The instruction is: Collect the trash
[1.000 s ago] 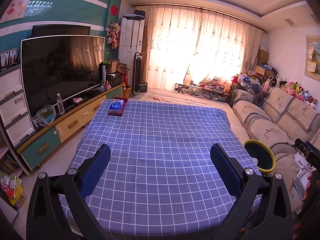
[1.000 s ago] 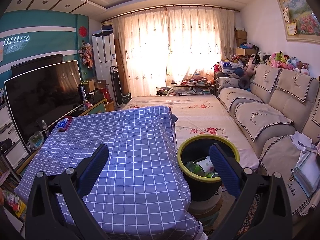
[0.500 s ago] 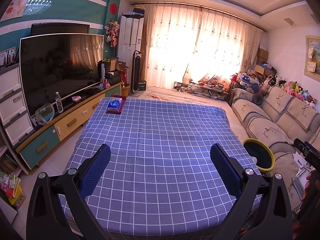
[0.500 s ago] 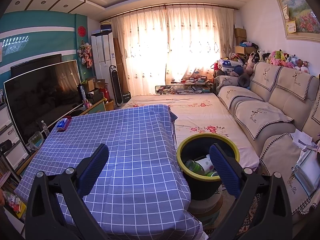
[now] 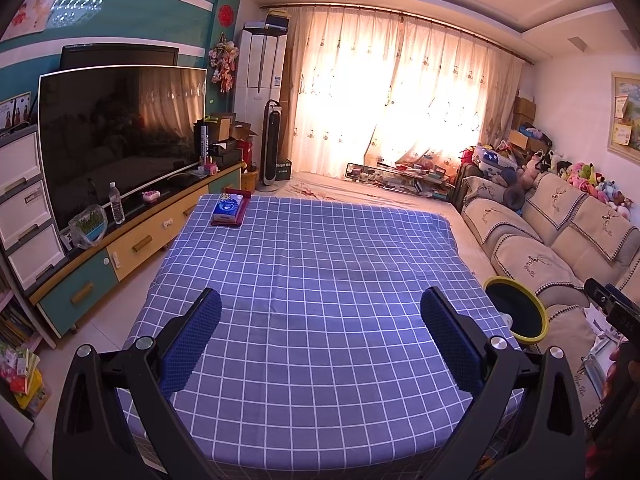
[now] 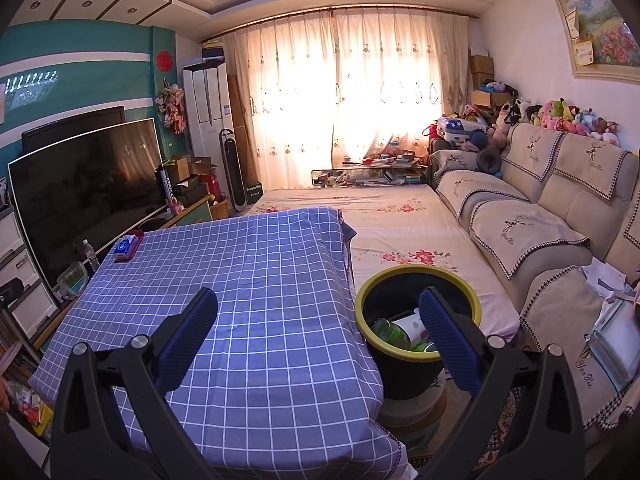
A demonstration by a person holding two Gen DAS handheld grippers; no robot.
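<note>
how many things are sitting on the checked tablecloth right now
1: a blue tissue pack lying on a red tray at the far left corner of the tablecloth. Both tools hover open and hold nothing.

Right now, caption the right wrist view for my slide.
Open right gripper above checked tablecloth, beside yellow-rimmed bin holding bottles.

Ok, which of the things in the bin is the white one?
The paper cup, lying tilted in the yellow-rimmed bin beside the table. The green bottle left of it and the green item below are not white.
</note>
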